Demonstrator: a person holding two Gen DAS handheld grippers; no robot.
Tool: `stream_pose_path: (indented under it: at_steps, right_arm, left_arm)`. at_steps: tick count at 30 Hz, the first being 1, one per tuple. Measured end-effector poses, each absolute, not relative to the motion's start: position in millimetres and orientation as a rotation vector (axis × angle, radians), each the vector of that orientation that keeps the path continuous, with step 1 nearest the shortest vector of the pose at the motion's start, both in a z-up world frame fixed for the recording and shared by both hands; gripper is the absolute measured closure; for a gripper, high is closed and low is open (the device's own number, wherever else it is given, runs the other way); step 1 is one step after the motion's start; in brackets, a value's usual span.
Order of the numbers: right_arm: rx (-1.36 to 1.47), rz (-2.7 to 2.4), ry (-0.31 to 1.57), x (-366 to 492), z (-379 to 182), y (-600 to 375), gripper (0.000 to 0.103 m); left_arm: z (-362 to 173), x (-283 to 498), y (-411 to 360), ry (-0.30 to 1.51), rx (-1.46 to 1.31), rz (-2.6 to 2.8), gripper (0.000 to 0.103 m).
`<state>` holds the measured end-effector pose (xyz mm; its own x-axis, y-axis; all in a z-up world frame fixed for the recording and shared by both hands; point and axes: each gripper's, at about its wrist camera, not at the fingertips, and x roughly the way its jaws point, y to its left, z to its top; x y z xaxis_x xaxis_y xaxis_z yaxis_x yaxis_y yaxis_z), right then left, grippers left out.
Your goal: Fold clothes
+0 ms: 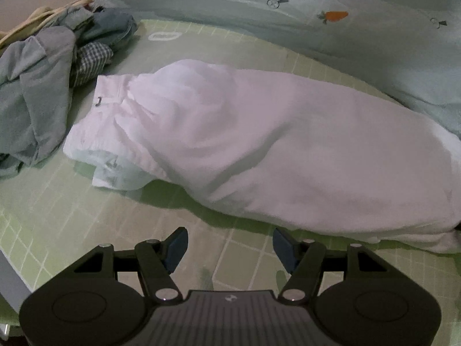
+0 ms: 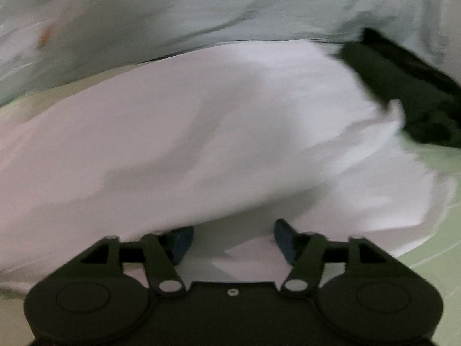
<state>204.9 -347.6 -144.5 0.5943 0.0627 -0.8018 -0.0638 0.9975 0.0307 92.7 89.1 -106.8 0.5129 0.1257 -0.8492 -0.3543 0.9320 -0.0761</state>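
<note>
White trousers lie folded lengthwise on a green checked mat, waistband at the left. My left gripper hovers in front of them over bare mat, open, with nothing between its blue pads. In the blurred right wrist view the same white trousers fill the picture. My right gripper stands open right over the cloth; white fabric lies between and under its fingers, and a fold covers the tip of the left finger. The pads do not press on it.
A heap of grey, blue and checked clothes sits at the mat's left. A pale green quilt with a carrot print runs along the back. A dark green garment lies at the right end of the trousers.
</note>
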Motion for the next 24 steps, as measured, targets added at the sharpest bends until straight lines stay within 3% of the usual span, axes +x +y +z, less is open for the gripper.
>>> stream_pose_path:
  at_steps: [11,19,23,24]
  right_arm:
    - [-0.054,0.182,0.951,140.1,-143.0,-299.4,0.032]
    - [0.022,0.103,0.910,152.7,-129.7,-296.8,0.041]
    - [-0.001,-0.003,0.953,178.9,-145.5,-278.3,0.038]
    - [0.008,-0.026,0.942,181.2,-148.6,-275.8,0.032]
  left_arm:
    - [-114.6,85.7,72.9,1.006,-0.275,0.186,0.037]
    - [-121.3,75.5,76.6,1.031,-0.272,0.149,0.036]
    - [-118.8,72.5,87.7,1.028,-0.257,0.151,0.035]
    - [-118.5,72.4,91.6,1.028,-0.253,0.151,0.035]
